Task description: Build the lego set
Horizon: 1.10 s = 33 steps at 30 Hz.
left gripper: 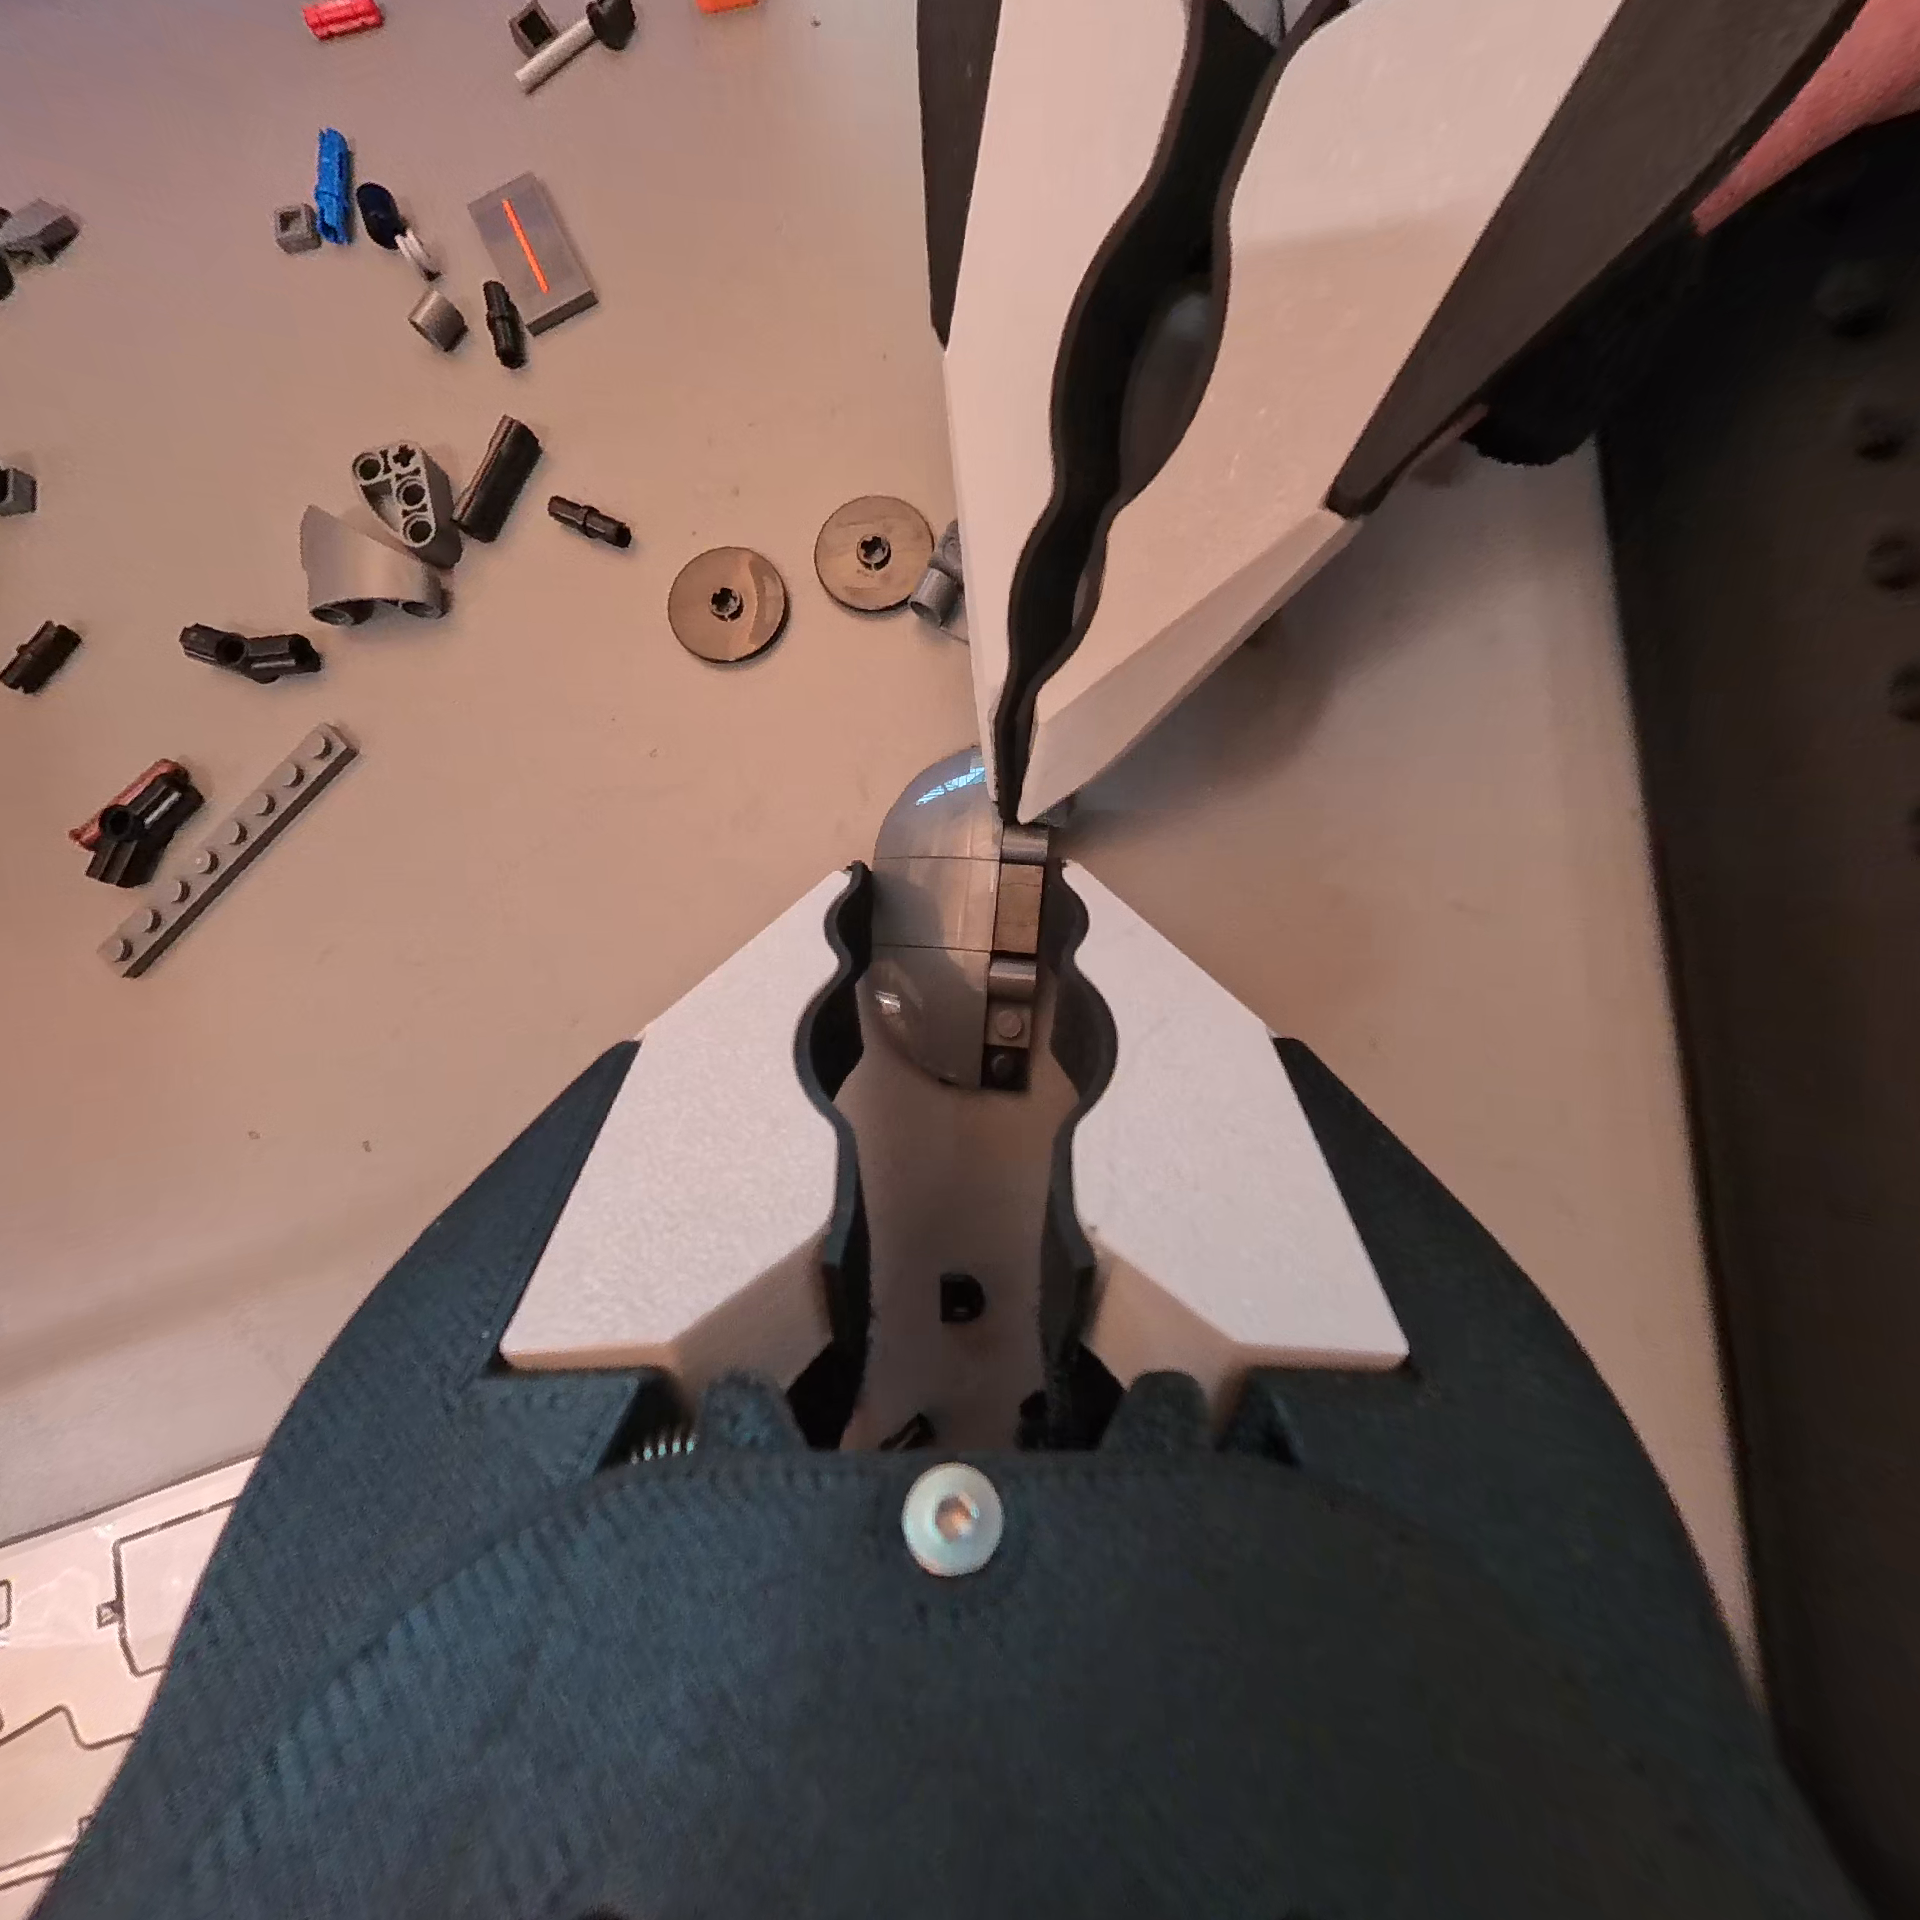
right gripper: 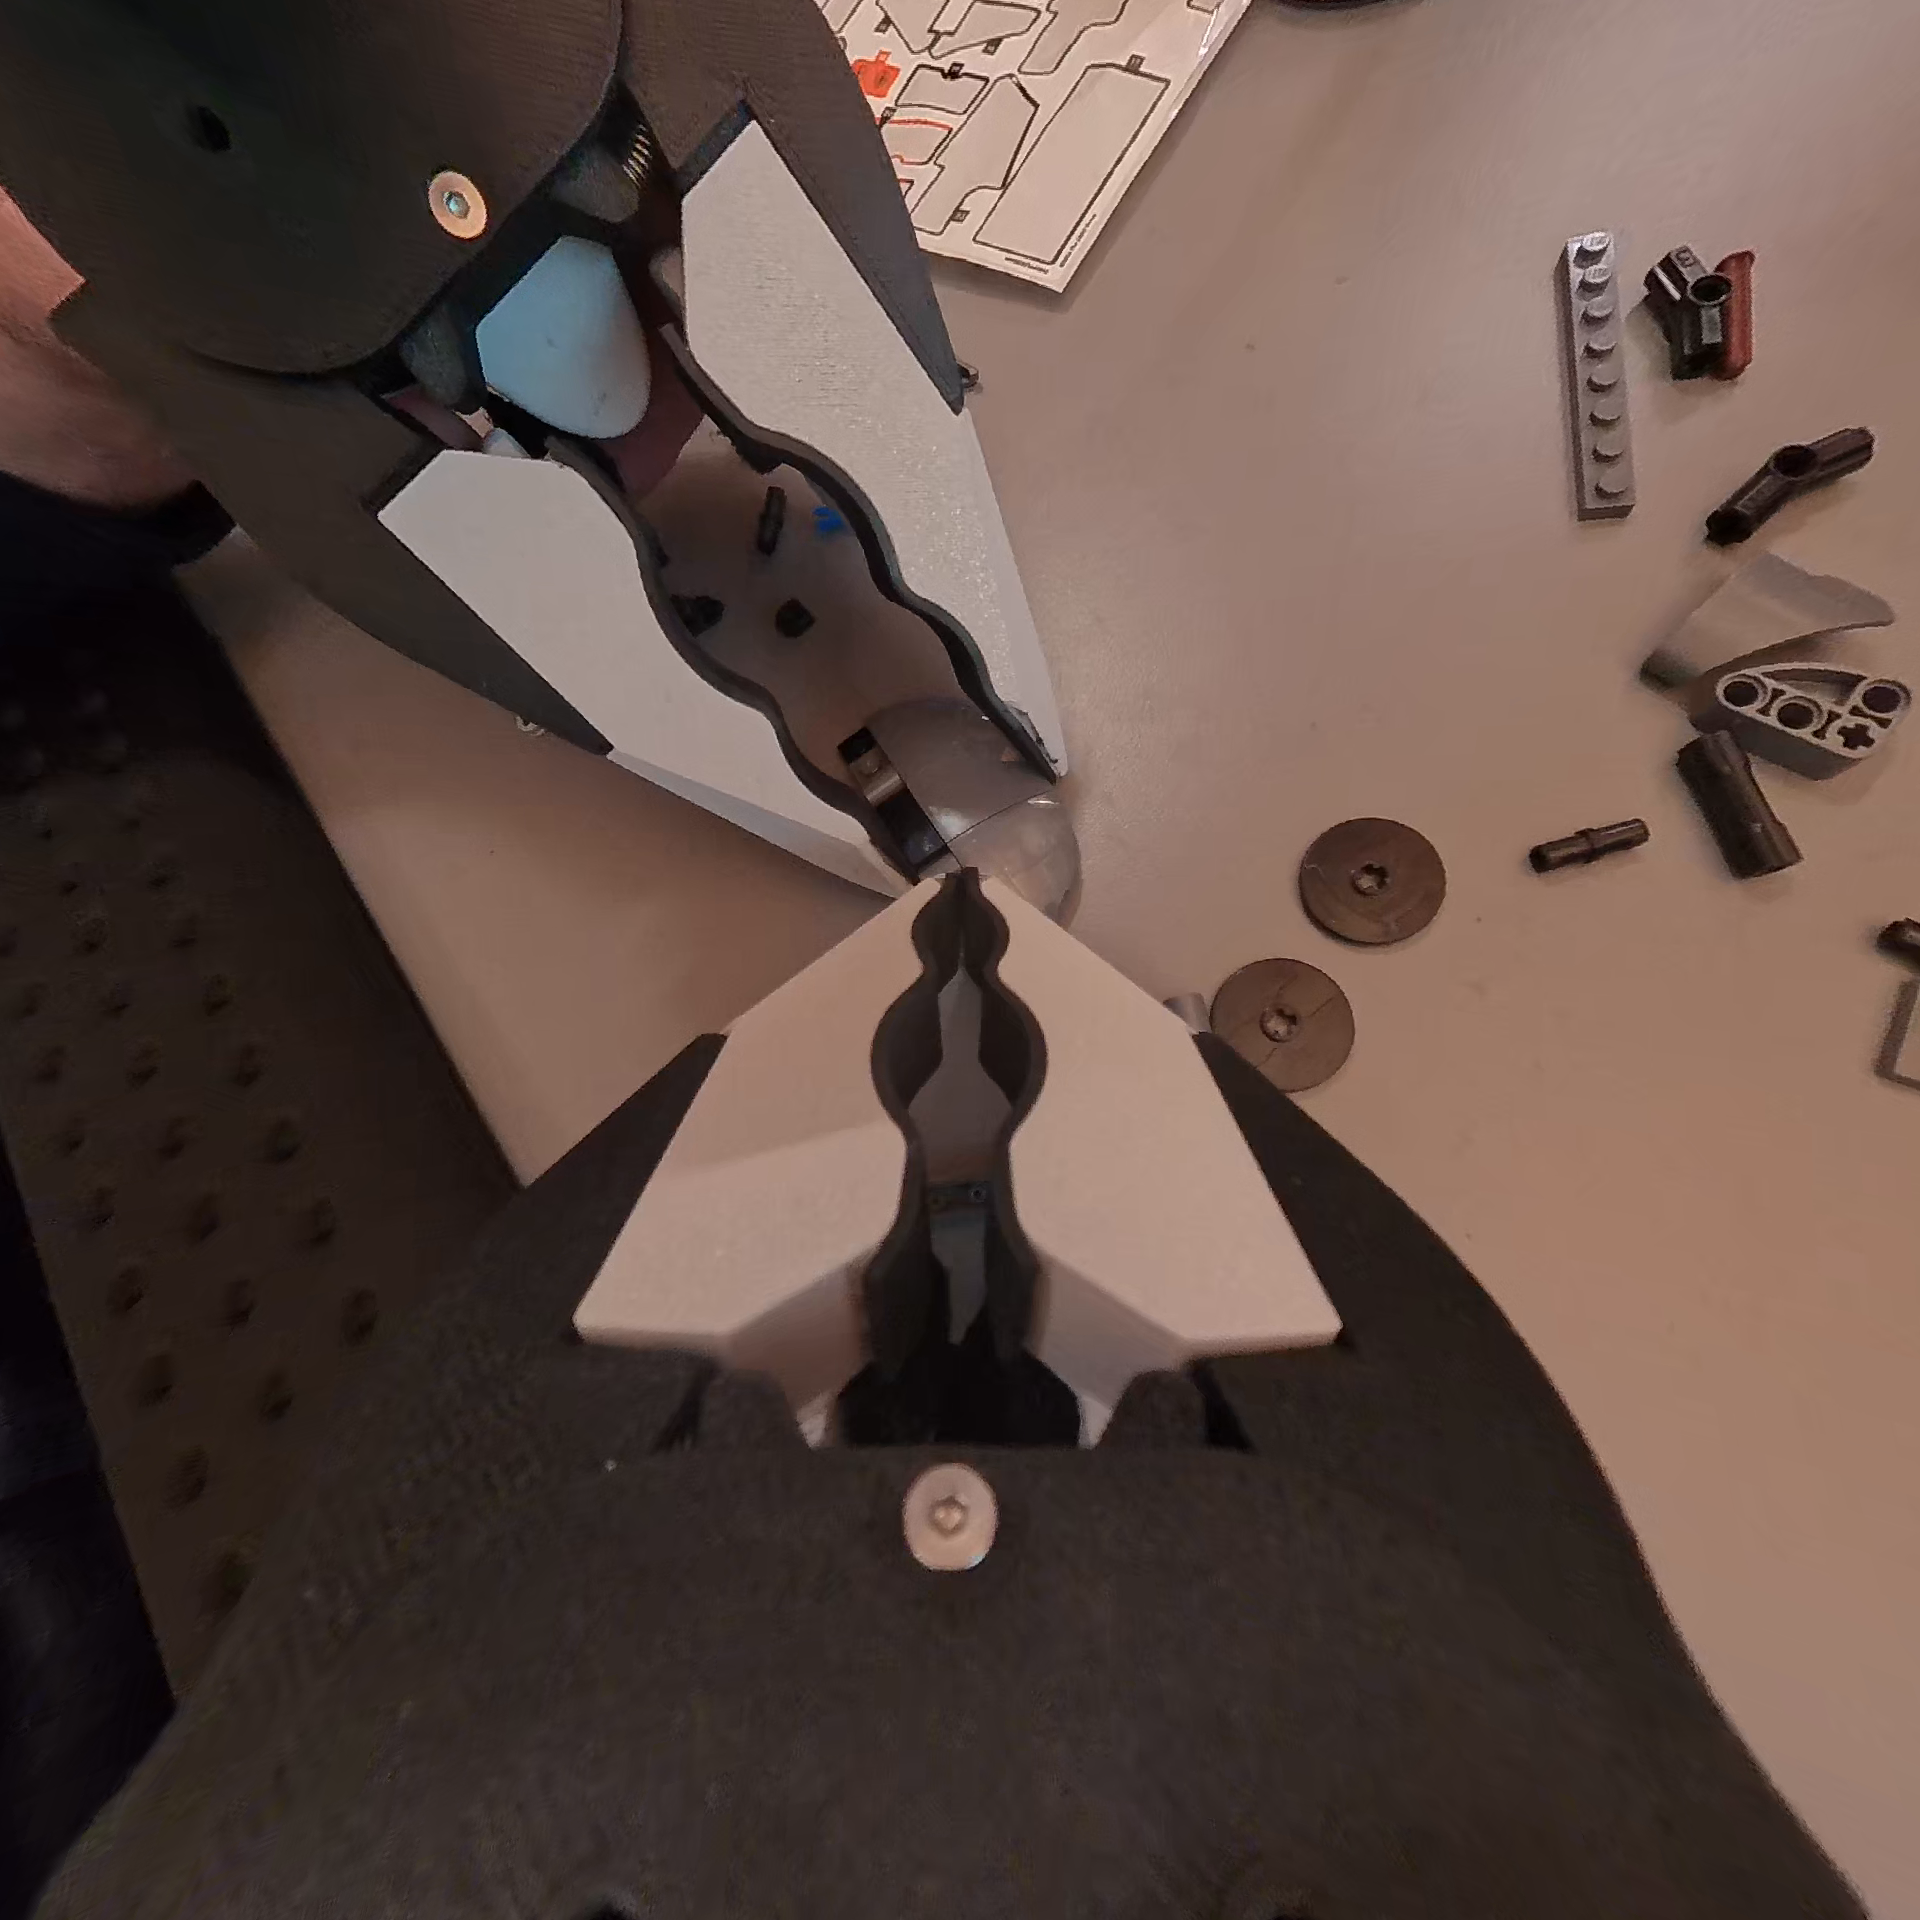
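Table (left gripper: 644,935): loose pieces lie well left of your work. Left gripper (left gripper: 961,914): jaws clamped on the grey dome assembly (left gripper: 935,935), its long axis running away along the fingers. Right gripper (right gripper: 961,883): jaws closed, tips touching the assembly's far end; whether they pinch anything, you cannot tell.

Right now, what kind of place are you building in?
Probably a hobby or work table indoors: loose lego pieces such as a long grey plate lie scattered on it, with a sticker sheet nearby.
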{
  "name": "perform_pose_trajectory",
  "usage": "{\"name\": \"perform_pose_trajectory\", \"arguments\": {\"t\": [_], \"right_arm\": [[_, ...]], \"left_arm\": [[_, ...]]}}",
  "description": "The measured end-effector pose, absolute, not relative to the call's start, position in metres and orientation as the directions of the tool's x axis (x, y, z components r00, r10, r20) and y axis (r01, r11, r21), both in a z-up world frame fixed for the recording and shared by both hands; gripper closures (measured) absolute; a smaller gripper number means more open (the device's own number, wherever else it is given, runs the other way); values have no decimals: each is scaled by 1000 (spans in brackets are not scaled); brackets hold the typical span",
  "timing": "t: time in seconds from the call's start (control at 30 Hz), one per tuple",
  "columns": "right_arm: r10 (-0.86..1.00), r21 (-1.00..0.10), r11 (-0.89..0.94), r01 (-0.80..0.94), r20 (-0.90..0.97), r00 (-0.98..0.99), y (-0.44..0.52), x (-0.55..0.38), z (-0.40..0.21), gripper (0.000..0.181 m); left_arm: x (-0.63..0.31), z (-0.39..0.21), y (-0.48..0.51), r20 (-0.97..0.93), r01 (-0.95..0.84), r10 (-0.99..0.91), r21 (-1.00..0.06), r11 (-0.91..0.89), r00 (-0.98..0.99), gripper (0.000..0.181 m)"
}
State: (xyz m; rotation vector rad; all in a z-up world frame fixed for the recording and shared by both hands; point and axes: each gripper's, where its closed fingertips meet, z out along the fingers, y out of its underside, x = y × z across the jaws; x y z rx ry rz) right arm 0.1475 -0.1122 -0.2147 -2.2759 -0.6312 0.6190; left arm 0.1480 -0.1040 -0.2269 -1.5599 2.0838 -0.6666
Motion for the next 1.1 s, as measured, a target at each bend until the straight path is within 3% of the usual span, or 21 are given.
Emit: {"name": "perform_pose_trajectory", "arguments": {"t": [0.47, 0.57, 0.73, 1.1], "right_arm": [[590, -716, -642, 272, -235, 773, -112, 147, -216, 181], [587, -716, -645, 269, -238, 774, -111, 148, -216, 181], [586, -713, -649, 265, -247, 772, -112, 148, -216, 181], [581, -713, -654, 253, -259, 772, -111, 149, -215, 181]], "left_arm": [[149, -227, -104, -67, -748, -964, -617, 243, -257, 150], [149, -227, -110, -39, -748, -961, -619, 239, -276, 136], [153, -227, -112, -56, -757, -960, -603, 252, -275, 132], [160, -227, -106, -100, -742, -964, -620, 254, -246, 147]]}}
